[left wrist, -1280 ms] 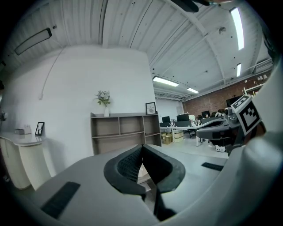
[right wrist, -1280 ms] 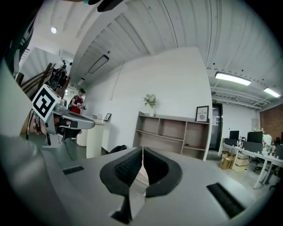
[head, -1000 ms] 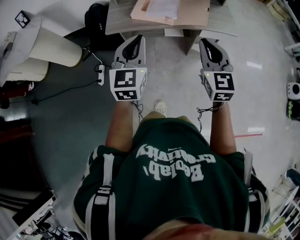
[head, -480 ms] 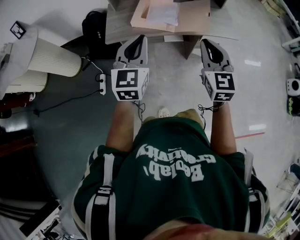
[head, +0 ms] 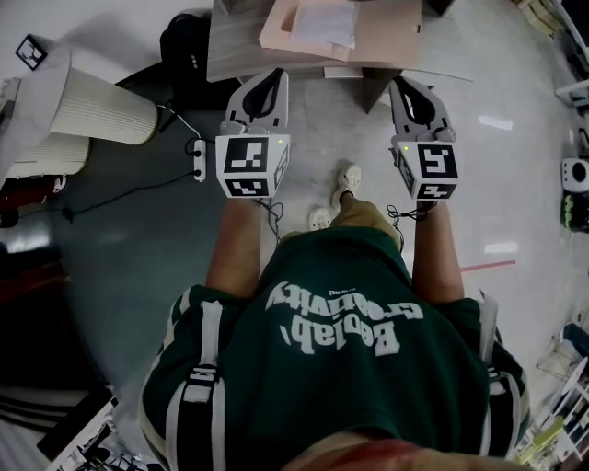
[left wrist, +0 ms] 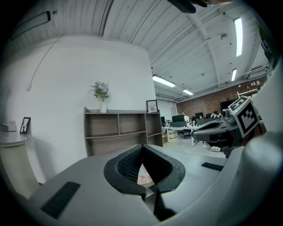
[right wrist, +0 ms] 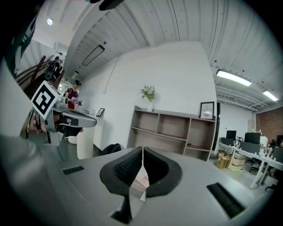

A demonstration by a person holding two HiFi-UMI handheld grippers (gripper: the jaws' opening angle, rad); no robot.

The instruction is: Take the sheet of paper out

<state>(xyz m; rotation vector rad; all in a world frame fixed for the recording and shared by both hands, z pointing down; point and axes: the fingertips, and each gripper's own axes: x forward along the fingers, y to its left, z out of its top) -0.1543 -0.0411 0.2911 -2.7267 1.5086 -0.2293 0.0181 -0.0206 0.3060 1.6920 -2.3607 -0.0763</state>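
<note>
In an office with a glossy floor [head: 515, 184], a person [head: 331, 350] held both forearms forward and level, the left gripper [head: 269, 77] and right gripper [head: 406, 86] clamped closed and empty, near a wooden table [head: 232, 55] where the sheet of paper [head: 324, 22] lay on a peach folder [head: 386, 28].

Sheet of paper [head: 324, 23] seemingly cropped at top.

The sheet of paper [head: 324, 22] is white and lies flat on a peach-coloured folder [head: 386, 29], toward the folder's left part, close to the near edge of the grey table [head: 232, 53]. Whether the folder covers any of it cannot be told.
</note>
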